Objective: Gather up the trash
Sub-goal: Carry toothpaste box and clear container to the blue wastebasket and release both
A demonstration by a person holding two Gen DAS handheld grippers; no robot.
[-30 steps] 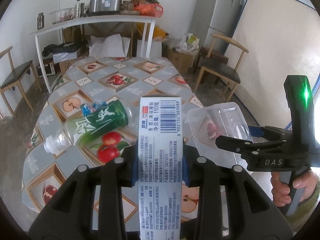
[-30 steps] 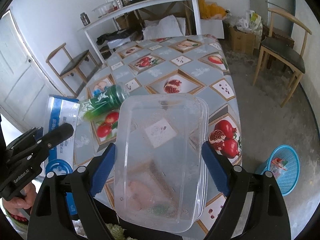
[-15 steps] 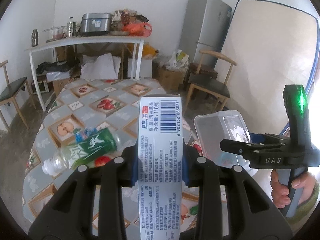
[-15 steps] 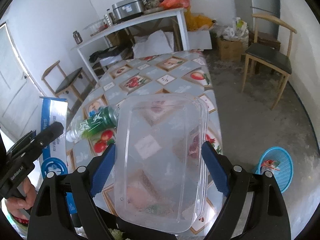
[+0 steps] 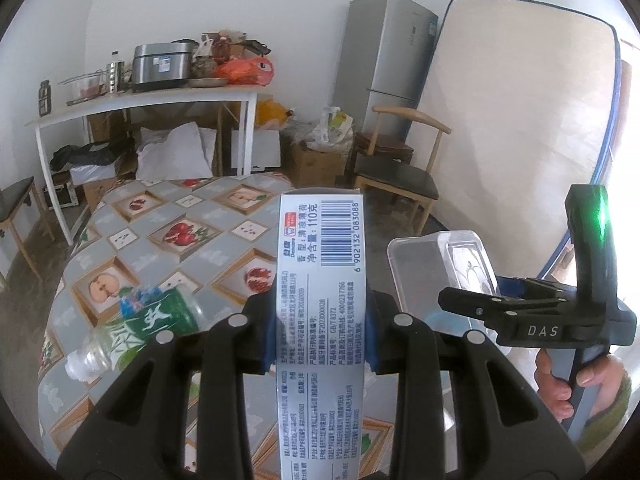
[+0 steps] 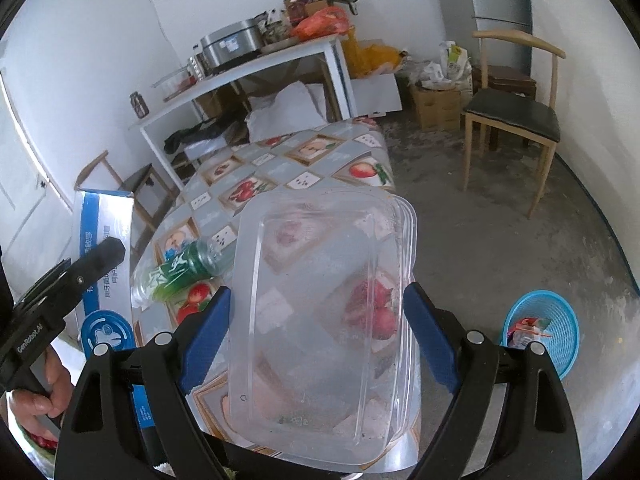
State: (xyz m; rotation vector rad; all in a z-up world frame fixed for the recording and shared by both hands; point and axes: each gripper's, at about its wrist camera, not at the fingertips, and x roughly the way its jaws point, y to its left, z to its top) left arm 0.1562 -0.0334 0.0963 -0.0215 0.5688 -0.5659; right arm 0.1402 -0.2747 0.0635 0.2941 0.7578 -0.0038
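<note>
- Table (image 5: 168, 240) covered with a grey cloth printed with framed fruit pictures.
- Green-labelled plastic bottle (image 5: 136, 328) lies on its side on the cloth near the table's left edge, cap end toward the camera.
- Concrete floor (image 6: 500, 216) beside the table; blue mesh basket (image 6: 556, 332) stands on it, wrappers inside.

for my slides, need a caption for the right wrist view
Right gripper holds a clear plastic container above the table edge, blue basket on the floor.

The left gripper (image 5: 320, 328) is pinching a box (image 5: 320, 280) narrowly; the right gripper (image 6: 320, 320) is spanning a tub (image 6: 320, 300) widely. Hands (image 5: 560, 384) are gripping both handles.
</note>
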